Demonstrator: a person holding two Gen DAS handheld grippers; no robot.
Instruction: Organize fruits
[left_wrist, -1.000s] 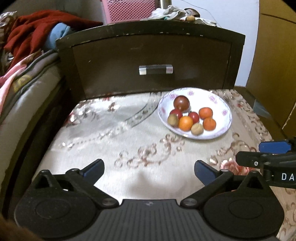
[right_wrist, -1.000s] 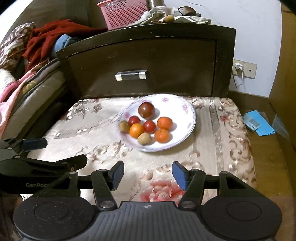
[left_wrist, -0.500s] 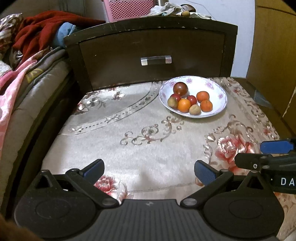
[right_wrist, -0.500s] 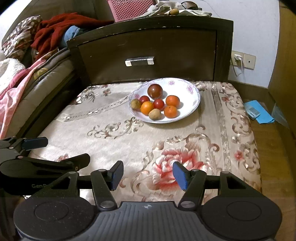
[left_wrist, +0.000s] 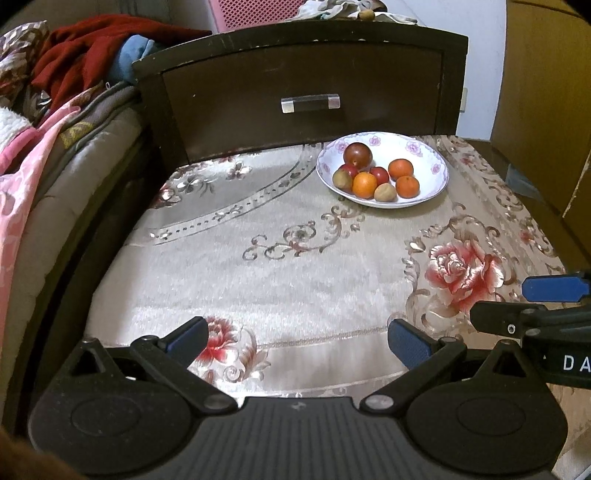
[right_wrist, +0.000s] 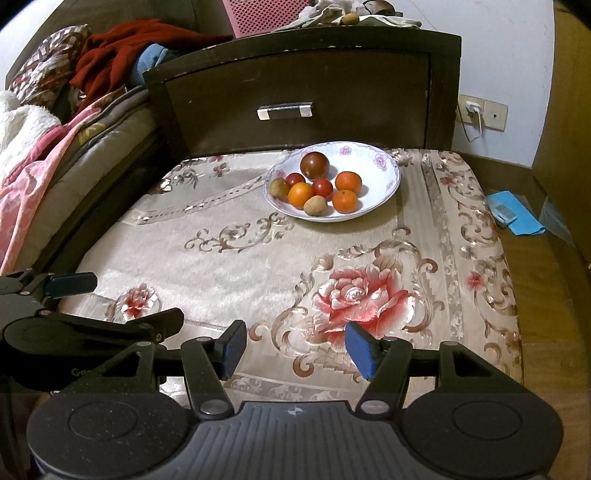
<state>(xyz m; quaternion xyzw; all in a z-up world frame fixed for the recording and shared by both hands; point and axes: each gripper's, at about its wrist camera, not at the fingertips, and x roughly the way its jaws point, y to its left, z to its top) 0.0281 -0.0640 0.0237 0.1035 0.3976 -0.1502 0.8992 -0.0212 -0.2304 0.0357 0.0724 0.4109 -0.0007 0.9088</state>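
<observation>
Fruits (right_wrist: 321, 186) sit in a white floral plate (right_wrist: 388, 188) at the far side of my cloth-covered table (right_wrist: 258, 258), before a dark drawer (right_wrist: 295, 85). Left hand-held gripper (left_wrist: 295, 338) released; right hand-held gripper (right_wrist: 293, 349) released, both empty.

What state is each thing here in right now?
left hand-held gripper: open, empty.
right hand-held gripper: open, empty.
plate: upright on the cloth, holding the fruits.
drawer: shut.
charger: plugged into the wall socket.
</observation>
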